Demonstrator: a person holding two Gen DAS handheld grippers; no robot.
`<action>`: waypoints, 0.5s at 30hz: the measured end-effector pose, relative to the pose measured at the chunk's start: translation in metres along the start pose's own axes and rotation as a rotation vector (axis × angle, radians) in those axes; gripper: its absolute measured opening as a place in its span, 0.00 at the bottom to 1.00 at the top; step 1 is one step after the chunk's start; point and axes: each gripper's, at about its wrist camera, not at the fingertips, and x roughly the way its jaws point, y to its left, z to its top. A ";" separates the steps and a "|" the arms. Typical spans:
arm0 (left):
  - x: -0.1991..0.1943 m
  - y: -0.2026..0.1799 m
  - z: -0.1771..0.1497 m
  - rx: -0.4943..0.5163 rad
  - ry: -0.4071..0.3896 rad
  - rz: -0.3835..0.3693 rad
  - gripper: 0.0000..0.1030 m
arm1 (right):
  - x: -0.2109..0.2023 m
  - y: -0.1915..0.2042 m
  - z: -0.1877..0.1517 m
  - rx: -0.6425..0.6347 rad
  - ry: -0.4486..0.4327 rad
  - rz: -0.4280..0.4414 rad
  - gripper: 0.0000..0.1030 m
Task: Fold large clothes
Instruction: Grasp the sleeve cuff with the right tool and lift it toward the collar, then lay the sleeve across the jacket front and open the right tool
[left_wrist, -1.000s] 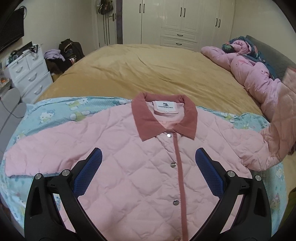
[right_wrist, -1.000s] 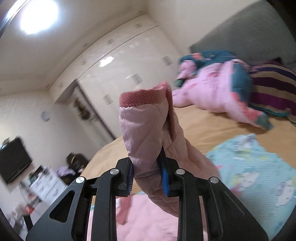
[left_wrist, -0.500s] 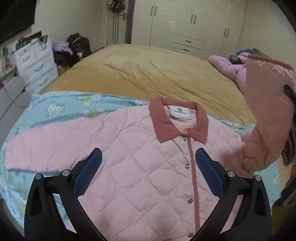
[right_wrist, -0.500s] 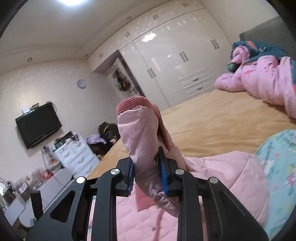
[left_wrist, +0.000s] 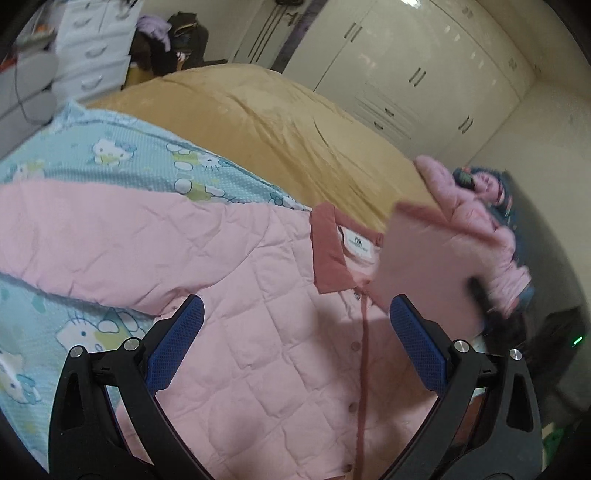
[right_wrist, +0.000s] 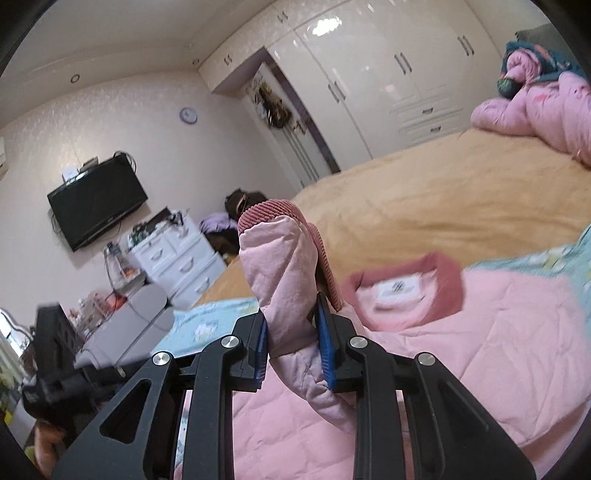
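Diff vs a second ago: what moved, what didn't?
The right gripper has carried the pink quilted sleeve with its ribbed rose cuff in from the far side toward the rose collar, over the pink quilted jacket. Its grip on the sleeve is unchanged. The left gripper stays open and empty above the jacket, its view now rolled. The jacket body still lies flat on the blue cartoon-print sheet.

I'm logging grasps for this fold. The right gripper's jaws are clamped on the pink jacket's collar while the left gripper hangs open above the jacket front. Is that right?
Not the collar. The right wrist view shows the right gripper clamped on the sleeve near its ribbed cuff; the collar lies flat, untouched. The left gripper is open above the pink jacket.
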 end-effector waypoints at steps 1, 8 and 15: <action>0.000 0.003 0.001 -0.011 -0.001 -0.014 0.92 | 0.008 0.003 -0.007 -0.006 0.015 -0.004 0.21; 0.017 0.017 -0.008 -0.046 0.051 -0.079 0.92 | 0.050 0.004 -0.068 -0.040 0.169 -0.036 0.23; 0.049 0.028 -0.019 -0.111 0.134 -0.129 0.92 | 0.066 0.019 -0.109 -0.094 0.375 0.033 0.50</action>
